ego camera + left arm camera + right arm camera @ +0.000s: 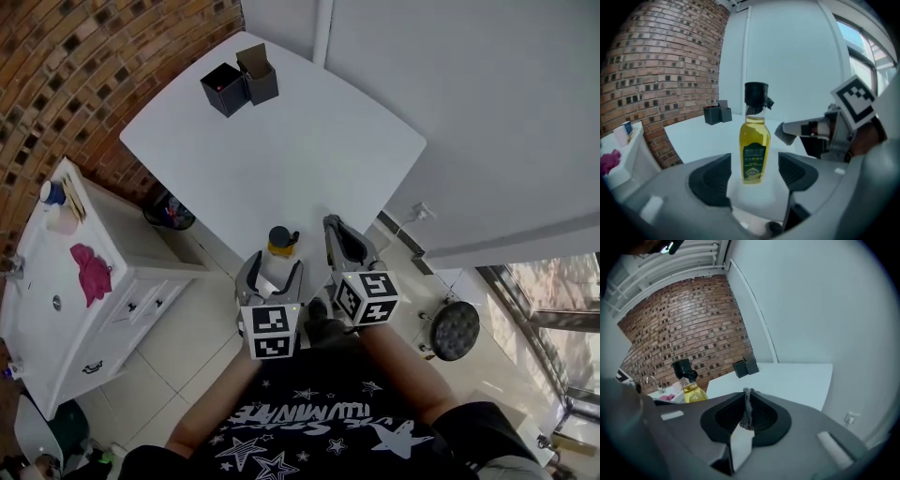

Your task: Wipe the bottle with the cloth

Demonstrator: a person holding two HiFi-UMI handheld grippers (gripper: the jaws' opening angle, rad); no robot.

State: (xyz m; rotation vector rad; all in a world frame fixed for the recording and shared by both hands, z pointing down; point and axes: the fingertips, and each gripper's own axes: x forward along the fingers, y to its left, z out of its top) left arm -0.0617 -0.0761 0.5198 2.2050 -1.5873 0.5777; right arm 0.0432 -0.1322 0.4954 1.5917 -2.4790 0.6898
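Observation:
A small bottle of yellow oil with a black cap stands upright at the near corner of the white table. My left gripper is open, one jaw on either side of the bottle, and the pads do not touch it. My right gripper hovers just right of the bottle and is shut on a thin grey-white cloth, which hangs down between the closed jaws. In the right gripper view the bottle shows off to the left. The left gripper view shows the right gripper beside the bottle.
Two black boxes stand at the table's far corner. A white cabinet with a pink rag runs along the brick wall at left. A bin sits under the table edge, and a round stool stands on the floor at right.

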